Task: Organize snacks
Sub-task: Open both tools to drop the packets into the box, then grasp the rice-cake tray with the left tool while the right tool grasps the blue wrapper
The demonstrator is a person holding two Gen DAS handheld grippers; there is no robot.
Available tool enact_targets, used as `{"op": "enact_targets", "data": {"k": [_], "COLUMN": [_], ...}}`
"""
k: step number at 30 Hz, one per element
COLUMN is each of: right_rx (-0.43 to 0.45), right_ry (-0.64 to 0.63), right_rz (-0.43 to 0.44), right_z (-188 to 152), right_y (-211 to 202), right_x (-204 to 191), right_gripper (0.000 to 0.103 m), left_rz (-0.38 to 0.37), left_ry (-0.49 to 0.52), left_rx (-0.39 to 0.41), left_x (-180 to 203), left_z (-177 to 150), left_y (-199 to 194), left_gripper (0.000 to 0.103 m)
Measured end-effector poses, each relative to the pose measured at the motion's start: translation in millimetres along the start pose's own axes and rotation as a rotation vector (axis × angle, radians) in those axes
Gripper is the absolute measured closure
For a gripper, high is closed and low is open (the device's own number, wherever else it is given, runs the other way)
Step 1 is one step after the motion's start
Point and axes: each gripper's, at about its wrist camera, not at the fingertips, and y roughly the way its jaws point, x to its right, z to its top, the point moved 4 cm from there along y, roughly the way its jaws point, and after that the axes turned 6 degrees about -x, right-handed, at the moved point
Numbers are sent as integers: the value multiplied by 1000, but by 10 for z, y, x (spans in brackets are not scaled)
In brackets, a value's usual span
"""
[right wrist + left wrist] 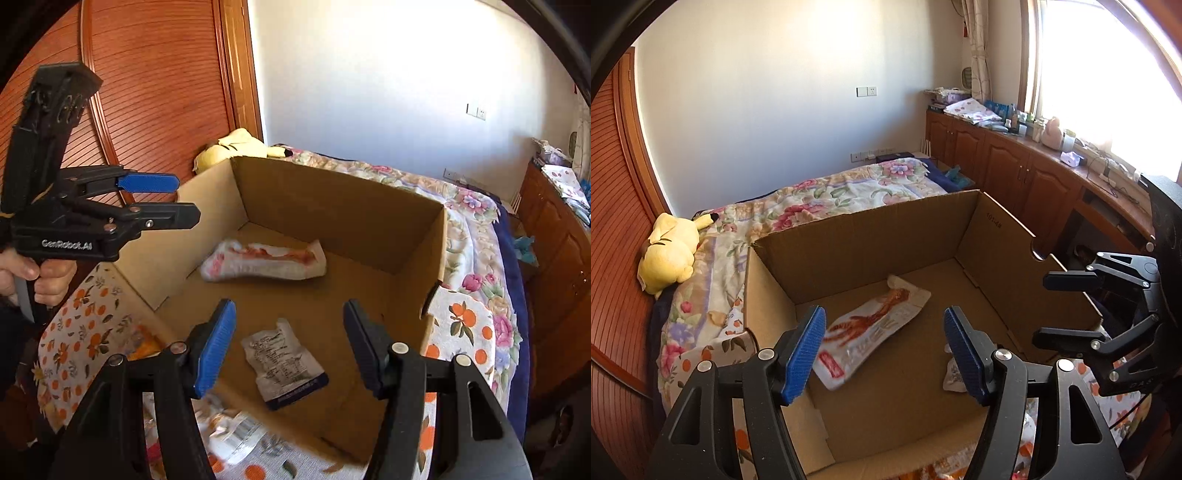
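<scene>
Floral-quilted bed (827, 195) bearing open cardboard box (871, 229), long white-orange snack pouch (264, 260) on its far floor, small printed packet (284, 363) nearer, left hand-held gripper (884, 350) and right hand-held gripper (290, 345) both released, empty, above box.

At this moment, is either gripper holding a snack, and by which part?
Nothing is held. Left gripper and right gripper both have open, empty jaws above the cardboard box; both snack packets lie loose inside.

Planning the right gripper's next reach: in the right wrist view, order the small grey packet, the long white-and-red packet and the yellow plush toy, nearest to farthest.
1. Small grey packet: on the box floor, just ahead of the right gripper.
2. Long white-and-red packet: deeper in the box.
3. Yellow plush toy: beyond the box's far wall.
</scene>
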Motion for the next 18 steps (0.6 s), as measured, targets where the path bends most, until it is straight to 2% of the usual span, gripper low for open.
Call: {"op": "enact_targets", "data": {"k": [10, 18], "right_rx": [51, 51], "right_ry": [18, 40], "right_rz": [-7, -10], "right_z": [-358, -846], "right_y": [-548, -704], "right_x": [-366, -678], "right_gripper": [41, 40], "left_rz": [-25, -54], "left_ry": [7, 24], "left_rx": [44, 7], "left_x": [127, 271], "left_z": [-574, -1147], "left_y": [-541, -666], "left_gripper": [34, 34]}}
